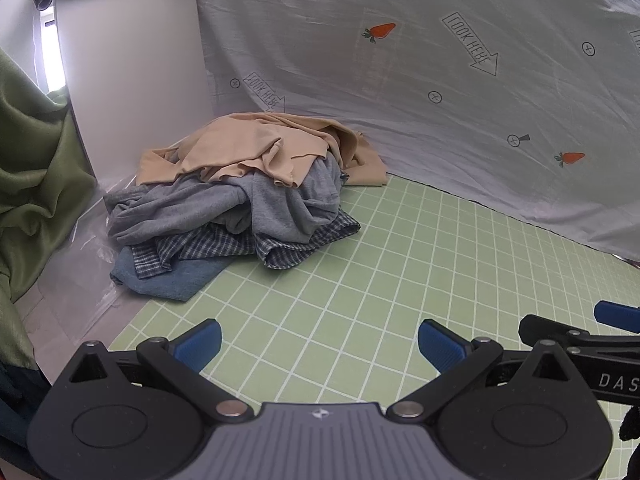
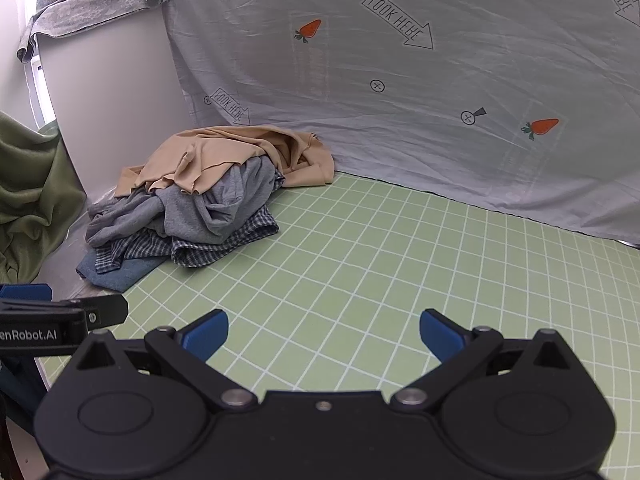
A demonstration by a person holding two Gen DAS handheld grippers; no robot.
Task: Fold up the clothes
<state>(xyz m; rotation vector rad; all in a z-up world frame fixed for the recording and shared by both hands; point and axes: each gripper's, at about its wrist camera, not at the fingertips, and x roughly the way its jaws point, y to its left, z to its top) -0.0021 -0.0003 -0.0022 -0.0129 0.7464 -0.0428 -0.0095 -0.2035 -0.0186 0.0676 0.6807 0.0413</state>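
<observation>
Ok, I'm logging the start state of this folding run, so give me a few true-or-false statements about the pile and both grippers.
1. The tan garment lies on top of the pile. True.
2. The left gripper is shut on the grey sweatshirt. False: its jaws stand open over the green grid mat, holding nothing.
3. The right gripper is open and empty. True.
4. The blue denim piece sits at the top of the pile. False: it lies at the bottom, under the checked shirt.
5. The sheet with carrot prints hangs behind the mat. True.
</observation>
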